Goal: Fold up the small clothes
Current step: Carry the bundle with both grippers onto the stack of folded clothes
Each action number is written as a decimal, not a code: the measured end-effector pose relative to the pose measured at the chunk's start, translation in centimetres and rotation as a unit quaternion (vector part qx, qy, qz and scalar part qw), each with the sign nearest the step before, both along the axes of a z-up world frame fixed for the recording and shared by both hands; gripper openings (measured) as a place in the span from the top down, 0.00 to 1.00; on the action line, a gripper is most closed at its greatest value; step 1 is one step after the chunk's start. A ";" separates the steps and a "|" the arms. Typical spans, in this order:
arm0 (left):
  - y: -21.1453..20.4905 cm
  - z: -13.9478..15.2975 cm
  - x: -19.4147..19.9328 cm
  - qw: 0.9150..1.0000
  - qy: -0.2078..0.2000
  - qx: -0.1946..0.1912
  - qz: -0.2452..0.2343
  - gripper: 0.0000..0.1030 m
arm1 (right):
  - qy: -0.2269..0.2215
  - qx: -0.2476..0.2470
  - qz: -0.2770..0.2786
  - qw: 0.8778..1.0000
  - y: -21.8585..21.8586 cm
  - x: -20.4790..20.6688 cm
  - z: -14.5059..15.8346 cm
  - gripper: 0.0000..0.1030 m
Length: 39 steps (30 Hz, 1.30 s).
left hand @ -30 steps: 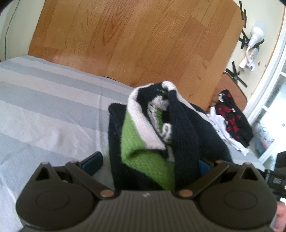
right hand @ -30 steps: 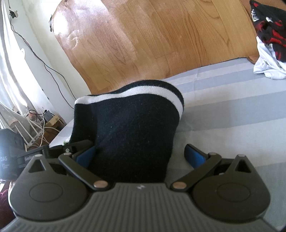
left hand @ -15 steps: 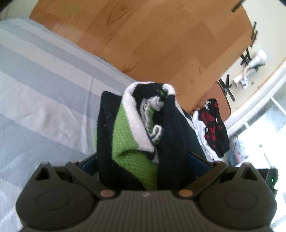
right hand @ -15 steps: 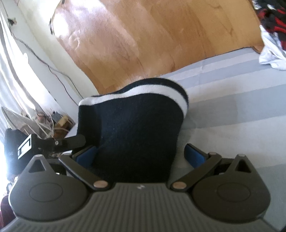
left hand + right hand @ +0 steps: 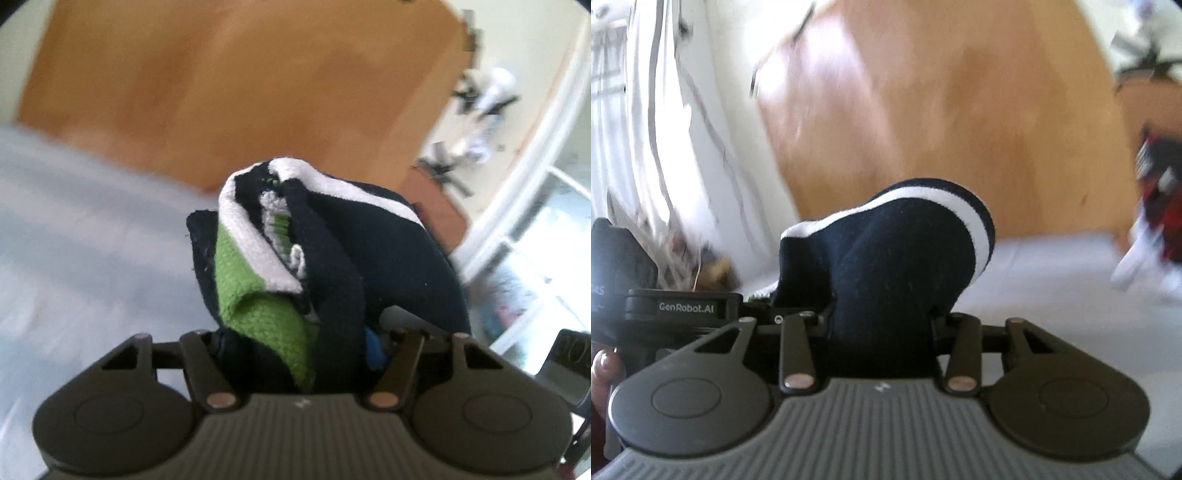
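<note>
— What colours is that knitted garment (image 5: 332, 258) they've got hold of?

— Mostly navy, nearly black, with a white band along its edge and a bright green panel in the bunched part. From the other side (image 5: 897, 258) it's plain navy with one white stripe curving over the top.

— And the bedcover (image 5: 92, 240)?

— Pale blue-grey with lighter stripes, rather blurred. The floor (image 5: 258, 92) beyond is warm orange-brown wood.

— That heap at the far edge?

— The clothes pile (image 5: 1160, 206) is black and red on top, white underneath.
</note>
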<state>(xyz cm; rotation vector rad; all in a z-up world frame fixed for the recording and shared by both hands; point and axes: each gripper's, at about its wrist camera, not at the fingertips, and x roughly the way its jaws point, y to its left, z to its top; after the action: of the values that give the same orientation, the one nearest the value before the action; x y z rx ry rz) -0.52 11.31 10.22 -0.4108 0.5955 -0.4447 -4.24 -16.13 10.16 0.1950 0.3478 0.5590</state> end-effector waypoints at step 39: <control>-21.1 2.6 10.1 0.986 -0.067 0.155 0.011 0.00 | 0.035 -0.046 -0.278 0.959 -18.2 5.8 -0.9 0.00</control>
<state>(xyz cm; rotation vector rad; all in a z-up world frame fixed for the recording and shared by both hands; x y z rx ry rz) 9.54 -9.75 12.85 -0.0900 0.5188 -0.3491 1.58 -34.28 9.26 0.2121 0.3676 -0.0210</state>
